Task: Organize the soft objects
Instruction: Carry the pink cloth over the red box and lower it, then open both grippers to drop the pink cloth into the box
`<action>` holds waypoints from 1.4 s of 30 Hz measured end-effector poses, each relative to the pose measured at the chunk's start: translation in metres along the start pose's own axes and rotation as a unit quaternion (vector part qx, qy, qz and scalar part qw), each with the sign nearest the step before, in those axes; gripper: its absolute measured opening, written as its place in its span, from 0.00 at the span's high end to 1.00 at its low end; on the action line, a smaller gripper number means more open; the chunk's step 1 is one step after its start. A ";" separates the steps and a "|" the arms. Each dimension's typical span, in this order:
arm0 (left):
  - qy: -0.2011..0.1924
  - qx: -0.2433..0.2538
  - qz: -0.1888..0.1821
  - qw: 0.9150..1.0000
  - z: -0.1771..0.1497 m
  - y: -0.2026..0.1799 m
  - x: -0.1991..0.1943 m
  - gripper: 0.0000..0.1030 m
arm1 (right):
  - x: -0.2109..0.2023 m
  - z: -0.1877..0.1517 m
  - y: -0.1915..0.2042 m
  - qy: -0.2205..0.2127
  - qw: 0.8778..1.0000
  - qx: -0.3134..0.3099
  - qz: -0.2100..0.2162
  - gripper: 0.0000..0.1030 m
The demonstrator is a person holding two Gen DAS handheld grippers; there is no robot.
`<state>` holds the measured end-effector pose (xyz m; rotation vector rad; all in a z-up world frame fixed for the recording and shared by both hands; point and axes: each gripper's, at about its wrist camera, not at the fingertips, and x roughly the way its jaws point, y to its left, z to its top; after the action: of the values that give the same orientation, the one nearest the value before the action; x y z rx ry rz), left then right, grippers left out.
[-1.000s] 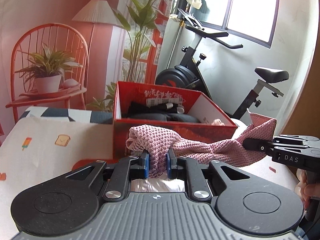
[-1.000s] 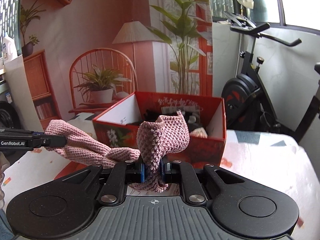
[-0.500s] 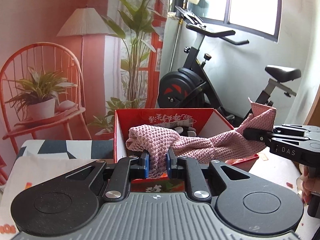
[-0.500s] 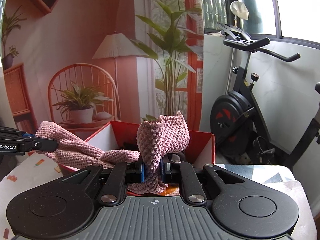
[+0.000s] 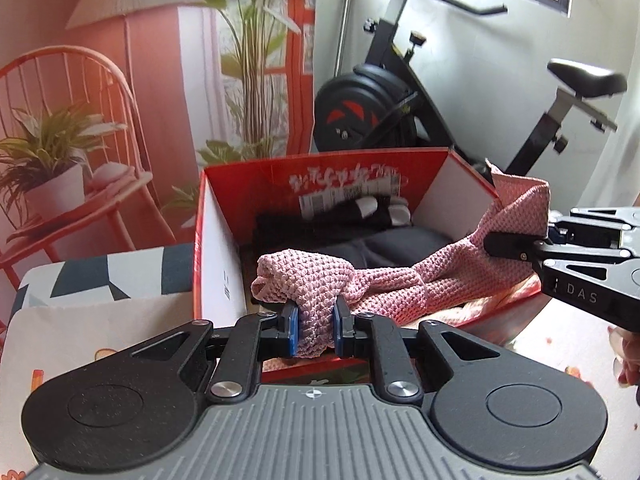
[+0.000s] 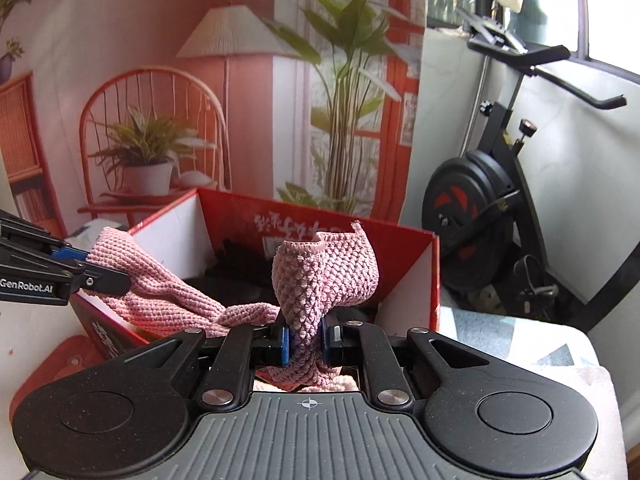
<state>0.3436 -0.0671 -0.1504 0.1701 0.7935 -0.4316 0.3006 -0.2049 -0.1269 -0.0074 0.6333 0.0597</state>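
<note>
A pink knitted cloth (image 5: pixel 400 280) hangs stretched between my two grippers, over the open red cardboard box (image 5: pixel 218 248). My left gripper (image 5: pixel 315 330) is shut on one bunched end of the cloth. My right gripper (image 6: pixel 305 340) is shut on the other end, which stands up in a fold (image 6: pixel 326 268). In the left wrist view the right gripper (image 5: pixel 516 246) comes in from the right edge with the cloth in its tip. In the right wrist view the left gripper (image 6: pixel 92 276) enters from the left. Dark folded clothes (image 5: pixel 384 244) lie inside the box.
The box (image 6: pixel 434 276) stands on a table with a patterned cover (image 5: pixel 80 312). Behind it are an exercise bike (image 5: pixel 400 108), a white wall and a printed backdrop with a red chair, a lamp and plants. A hand (image 5: pixel 624 356) shows at the right edge.
Both grippers have carried the stretched pink cloth forward, from in front of the box to above its opening. The box interior now shows from above. Both grips are unchanged.
</note>
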 end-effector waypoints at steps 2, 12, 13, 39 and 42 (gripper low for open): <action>0.017 -0.004 -0.005 1.000 0.002 0.002 0.009 0.83 | 0.008 -0.002 0.000 0.013 1.000 0.003 0.000 0.87; 0.056 0.001 -0.018 0.998 0.009 0.002 0.036 0.83 | 0.035 -0.008 -0.008 0.051 0.998 0.038 0.012 0.87; 0.057 0.001 -0.017 0.998 0.009 0.001 0.038 0.83 | 0.036 -0.009 -0.008 0.052 0.998 0.038 0.011 0.87; -0.081 -0.023 0.020 0.996 -0.007 -0.001 -0.053 0.05 | -0.038 -0.017 -0.007 -0.032 0.996 0.018 -0.087 0.01; -0.079 -0.035 0.018 0.996 -0.018 0.001 -0.062 0.04 | -0.047 -0.026 -0.001 -0.037 0.996 0.018 -0.085 0.01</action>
<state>0.2938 -0.0416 -0.1182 0.0840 0.6487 -0.3781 0.2470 -0.2088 -0.1202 -0.0245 0.5582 -0.1163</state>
